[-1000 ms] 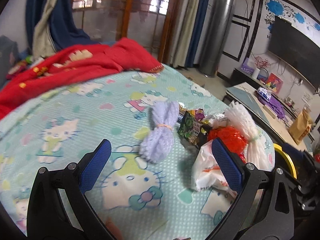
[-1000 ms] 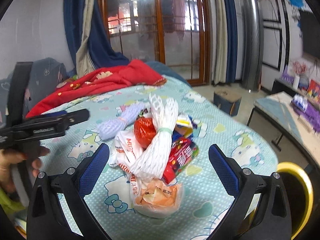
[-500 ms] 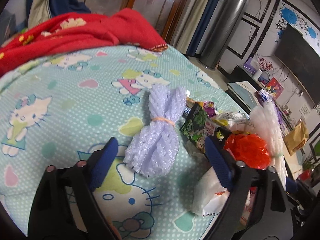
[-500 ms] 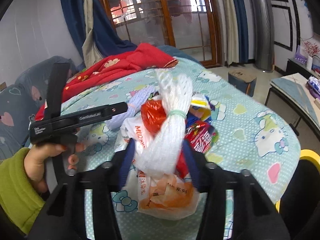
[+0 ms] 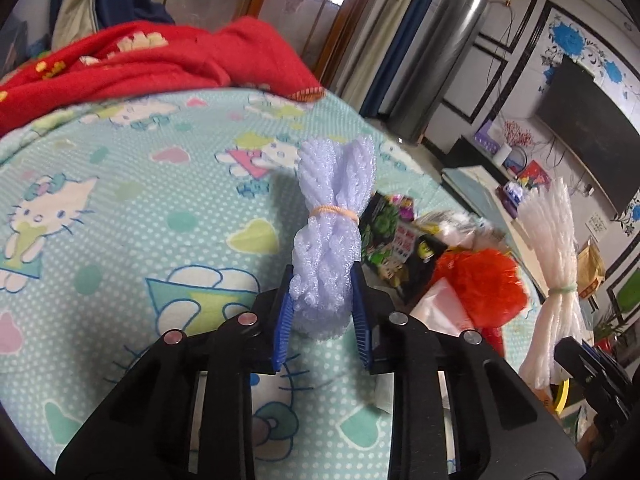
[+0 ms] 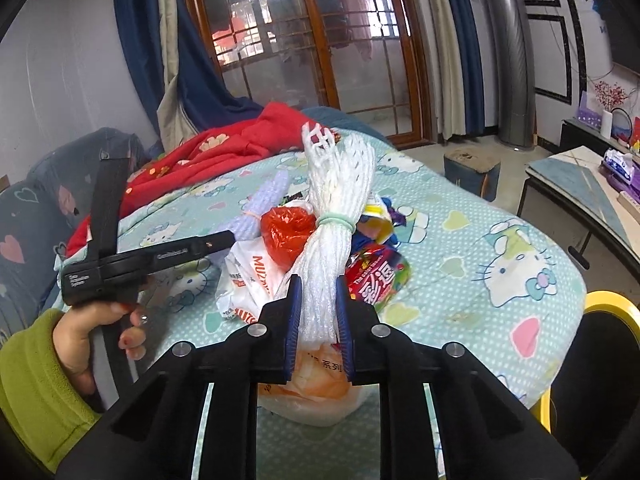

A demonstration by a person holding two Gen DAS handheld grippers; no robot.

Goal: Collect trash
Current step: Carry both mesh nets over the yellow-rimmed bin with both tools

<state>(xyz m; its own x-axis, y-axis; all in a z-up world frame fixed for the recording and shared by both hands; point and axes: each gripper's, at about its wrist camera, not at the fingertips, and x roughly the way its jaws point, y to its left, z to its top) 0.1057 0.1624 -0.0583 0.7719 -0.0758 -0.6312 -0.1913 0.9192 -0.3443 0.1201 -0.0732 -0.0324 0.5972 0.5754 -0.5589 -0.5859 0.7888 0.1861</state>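
A purple foam net bundle tied with an orange rubber band lies on the Hello Kitty bedspread. My left gripper has its jaws closing, and the blue pads press both sides of the bundle's near end. A white foam net bundle with a green band stands over the trash pile. My right gripper is closing too, its pads squeezing the bundle's lower end. In the right wrist view a hand in a green sleeve carries the left gripper.
The pile holds a red plastic bag, a white printed bag, a red candy wrapper and a clear bag. A red blanket lies at the far end. A yellow-rimmed bin stands beside the bed at right.
Both grippers went from wide open to closed. The left one dropped toward the purple net and clamped it. The right one clamped the white net, which now stands more upright.
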